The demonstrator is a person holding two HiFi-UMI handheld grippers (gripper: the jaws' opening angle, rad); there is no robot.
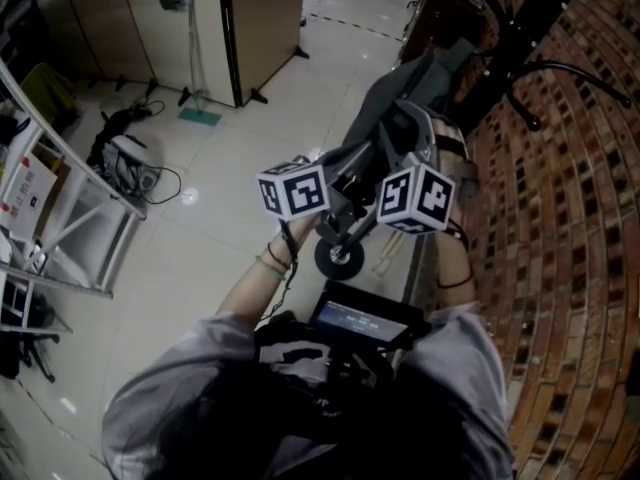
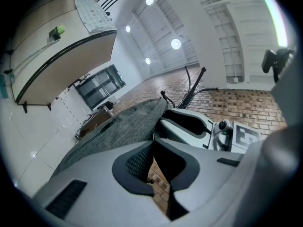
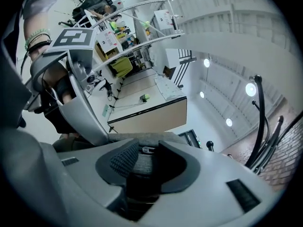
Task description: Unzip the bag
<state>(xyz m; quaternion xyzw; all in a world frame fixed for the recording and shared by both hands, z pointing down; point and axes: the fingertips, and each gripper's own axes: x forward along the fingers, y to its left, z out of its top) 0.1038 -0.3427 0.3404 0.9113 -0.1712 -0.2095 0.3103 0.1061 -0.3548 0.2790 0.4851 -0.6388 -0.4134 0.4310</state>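
1. Left hand-held gripper (image 2: pixel 153 146): jaws drawn nearly together, tips nipping the edge of the grey bag (image 2: pixel 120 126); brick shows through the narrow gap below the tips.
2. Right hand-held gripper (image 3: pixel 142 153): jaws closed on the bag's grey fabric, which fills the space between the pads; a small metal zip pull (image 3: pixel 147 149) lies at the tips.
3. Bag position: it hangs at a black coat stand (image 1: pixel 520 28) beside the brick wall (image 1: pixel 580 218), above the pale tiled floor (image 1: pixel 220 218).
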